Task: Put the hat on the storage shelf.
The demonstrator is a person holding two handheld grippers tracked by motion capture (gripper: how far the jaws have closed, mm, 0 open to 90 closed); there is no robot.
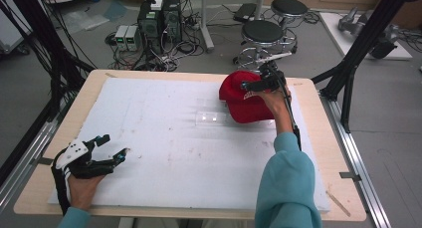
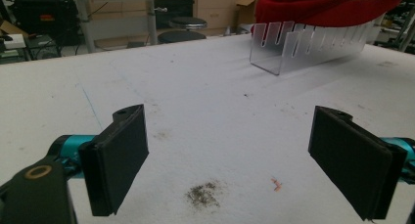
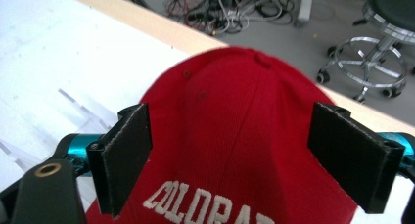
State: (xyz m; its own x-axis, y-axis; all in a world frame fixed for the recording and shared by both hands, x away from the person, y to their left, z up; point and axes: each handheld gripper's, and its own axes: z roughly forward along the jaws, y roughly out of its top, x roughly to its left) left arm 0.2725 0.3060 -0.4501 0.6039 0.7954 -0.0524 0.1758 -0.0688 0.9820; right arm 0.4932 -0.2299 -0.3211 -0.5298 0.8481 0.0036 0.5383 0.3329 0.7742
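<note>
Right gripper (image 3: 230,160) hovers spread directly over the red fabric baseball cap (image 3: 244,136) at far right — left gripper (image 1: 112,148), likewise spread, sits well apart at near left.

One red cap (image 1: 245,99) is sitting at about two o'clock on the table (image 1: 308,153), and one clear slotted rack (image 2: 303,45) is lying under it. One white foam sheet (image 1: 169,148) is covering the tabletop. Two grippers are showing: the left gripper (image 1: 113,147) at eight o'clock, the right gripper (image 1: 255,83) at two o'clock over the cap. Two black round stools (image 1: 263,33) are standing on the floor at one o'clock. Two computer towers (image 1: 160,18) are standing at eleven o'clock, with two small grey boxes (image 1: 127,37) sitting beside them.
</note>
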